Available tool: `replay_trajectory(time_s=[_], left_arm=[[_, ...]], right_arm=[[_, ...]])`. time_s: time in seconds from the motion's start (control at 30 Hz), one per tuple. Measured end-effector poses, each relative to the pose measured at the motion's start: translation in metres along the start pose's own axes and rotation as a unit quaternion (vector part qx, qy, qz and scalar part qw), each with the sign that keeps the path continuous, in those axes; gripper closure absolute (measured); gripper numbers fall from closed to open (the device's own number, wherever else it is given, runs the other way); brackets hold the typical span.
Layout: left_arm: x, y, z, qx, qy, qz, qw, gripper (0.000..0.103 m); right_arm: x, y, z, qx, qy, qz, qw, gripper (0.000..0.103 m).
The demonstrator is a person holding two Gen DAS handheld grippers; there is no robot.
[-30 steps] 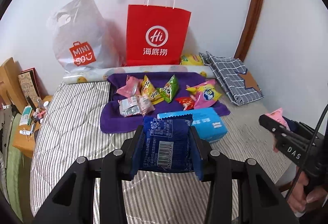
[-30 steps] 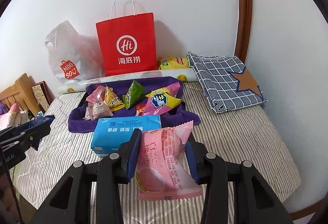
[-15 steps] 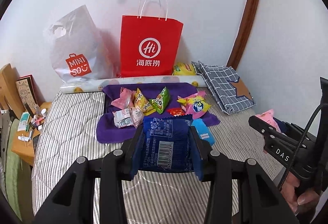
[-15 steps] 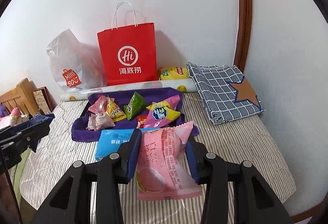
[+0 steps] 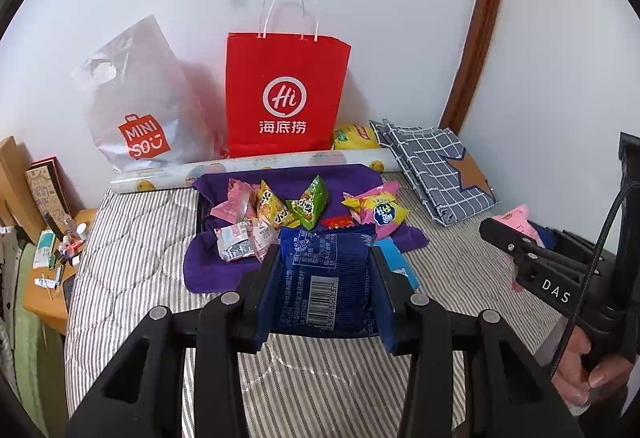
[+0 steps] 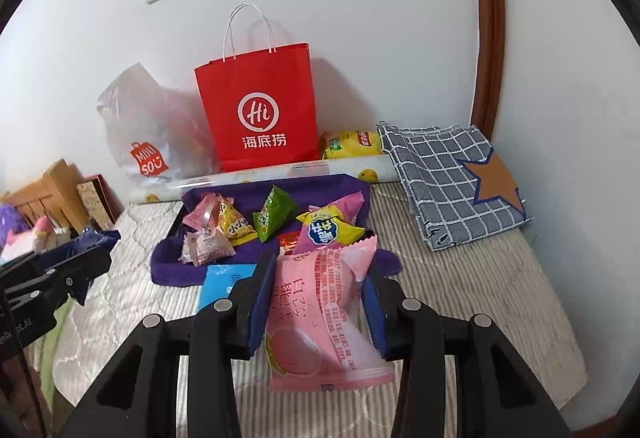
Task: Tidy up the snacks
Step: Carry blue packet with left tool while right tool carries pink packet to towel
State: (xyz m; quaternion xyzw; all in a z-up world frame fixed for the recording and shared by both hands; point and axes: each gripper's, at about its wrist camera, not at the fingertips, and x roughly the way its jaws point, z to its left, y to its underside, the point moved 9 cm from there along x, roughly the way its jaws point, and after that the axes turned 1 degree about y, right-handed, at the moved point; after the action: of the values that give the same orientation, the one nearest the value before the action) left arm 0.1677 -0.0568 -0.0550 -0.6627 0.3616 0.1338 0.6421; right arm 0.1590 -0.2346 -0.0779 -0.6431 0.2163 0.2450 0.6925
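Note:
My left gripper is shut on a dark blue snack packet, held above the striped bed. My right gripper is shut on a pink snack packet, whose lower end hangs below the fingers. Ahead, several small snack packs lie on a purple cloth: pink, yellow and green ones and a yellow-pink one. A light blue pack lies at the cloth's near edge. The right gripper shows in the left wrist view, the left gripper in the right wrist view.
A red paper bag and a grey plastic bag lean on the back wall behind a paper roll. A yellow chip bag and a folded checked cloth lie at the right. A cluttered wooden side table stands left of the bed.
Both grippers have lifted and drawn back with their packets, so the bed and the bags look smaller and lower. The blue pack is now mostly hidden behind the held packets.

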Motion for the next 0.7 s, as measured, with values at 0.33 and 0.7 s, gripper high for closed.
replay_trajectory(time_s=[0.33,0.7], left_arm=[[0.014,-0.006,0.005,-0.011,0.005,-0.002,0.9999,0.061],[0.033,-0.013,0.028,-0.029,-0.001,0.004,0.9996,0.061]], right_arm=[[-0.002,-0.002,0.004,-0.025,0.009,-0.016,1.000,0.064],[0.028,-0.016,-0.001,-0.007,0.003,-0.014,1.000,0.064]])
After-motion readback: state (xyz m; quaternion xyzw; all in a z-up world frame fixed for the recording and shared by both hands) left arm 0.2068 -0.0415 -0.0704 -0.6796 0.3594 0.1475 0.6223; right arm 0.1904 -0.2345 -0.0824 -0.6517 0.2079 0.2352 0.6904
